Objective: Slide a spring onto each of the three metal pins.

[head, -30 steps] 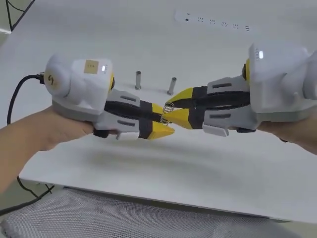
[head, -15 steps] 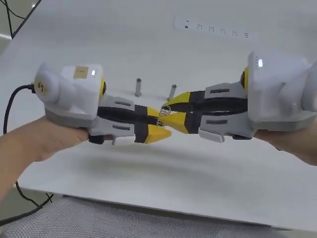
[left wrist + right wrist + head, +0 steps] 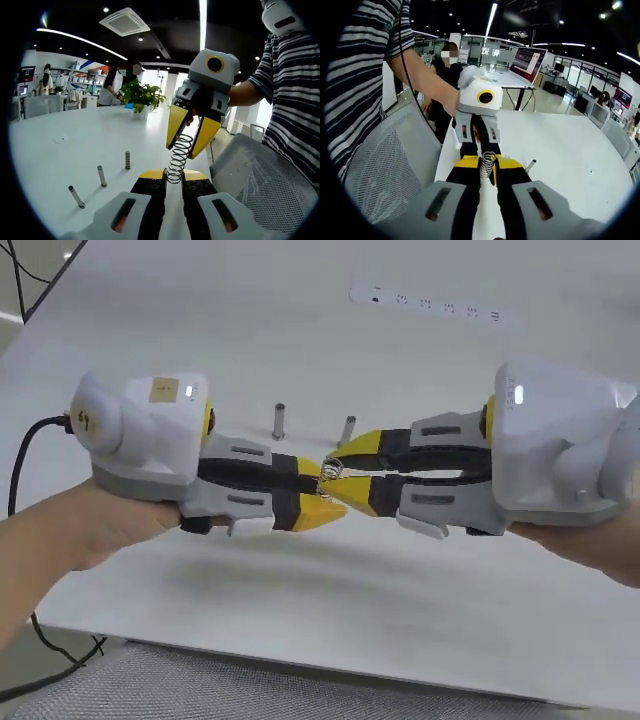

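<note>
A steel spring point(image 3: 178, 159) spans the gap between the two grippers, held in the air above the white table point(image 3: 300, 570). My left gripper point(image 3: 173, 176) is shut on its near end. My right gripper point(image 3: 488, 166) faces it tip to tip and is shut on the other end of the spring point(image 3: 487, 163). In the head view the spring point(image 3: 331, 471) sits where the left gripper point(image 3: 322, 492) and right gripper point(image 3: 338, 474) meet. Two bare metal pins point(image 3: 76, 196) point(image 3: 101, 176) stand upright beside a third pin wearing a spring point(image 3: 127, 160). Behind the jaws stand two pins point(image 3: 279, 420) point(image 3: 347, 428).
A white power strip point(image 3: 430, 303) lies at the table's far edge. A black cable point(image 3: 25, 455) trails from the left gripper off the left edge. A grey mesh chair point(image 3: 300, 690) sits below the near edge. People and a potted plant point(image 3: 142, 95) are far behind.
Both grippers stay tip to tip on the spring, raised slightly relative to the pins. The head camera has shifted a little.
</note>
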Available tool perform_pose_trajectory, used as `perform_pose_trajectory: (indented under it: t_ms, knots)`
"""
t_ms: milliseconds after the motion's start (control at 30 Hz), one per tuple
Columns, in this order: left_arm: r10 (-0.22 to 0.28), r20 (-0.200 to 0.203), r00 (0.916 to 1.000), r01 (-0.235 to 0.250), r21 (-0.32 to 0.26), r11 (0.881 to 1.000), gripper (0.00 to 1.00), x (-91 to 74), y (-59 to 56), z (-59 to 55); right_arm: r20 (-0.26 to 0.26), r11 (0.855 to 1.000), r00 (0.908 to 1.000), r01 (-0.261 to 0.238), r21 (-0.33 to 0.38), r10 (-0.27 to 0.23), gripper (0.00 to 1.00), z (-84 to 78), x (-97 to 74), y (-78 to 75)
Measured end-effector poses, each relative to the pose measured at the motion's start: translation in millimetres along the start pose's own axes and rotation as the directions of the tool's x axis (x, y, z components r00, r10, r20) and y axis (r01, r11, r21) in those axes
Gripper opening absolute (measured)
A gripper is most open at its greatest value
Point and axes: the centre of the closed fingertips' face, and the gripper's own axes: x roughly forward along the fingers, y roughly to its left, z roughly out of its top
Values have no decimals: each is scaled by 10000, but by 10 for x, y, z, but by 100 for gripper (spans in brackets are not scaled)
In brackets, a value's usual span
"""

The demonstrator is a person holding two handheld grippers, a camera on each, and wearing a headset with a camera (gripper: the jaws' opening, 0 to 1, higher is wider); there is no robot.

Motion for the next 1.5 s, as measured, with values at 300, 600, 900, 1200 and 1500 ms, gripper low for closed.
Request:
perform_pose_trajectory:
  t_ms: [300,600,900,1200,1500]
  knots:
    - [137,170,9998,-140,161,9998,12,31,45,66,96,9991,9994,328,253,-330,12,7,-30,-99]
    - [701,-24,9975,-701,181,9974,19,18,161,-1,-29,9976,9982,606,338,-606,12,-49,-23,-167]
    - [1607,-208,9868,-1606,85,9870,27,-185,320,-115,-188,9930,9946,1029,581,-1020,12,-156,1,-236]
    - [2847,-244,9583,-2847,32,9586,42,-615,534,-224,-545,9840,9876,1520,926,-1475,12,-292,44,-323]
    - [3898,-284,9205,-3905,-242,9203,60,-1025,756,-340,-816,9613,9684,2448,1266,-2358,12,-449,25,-431]
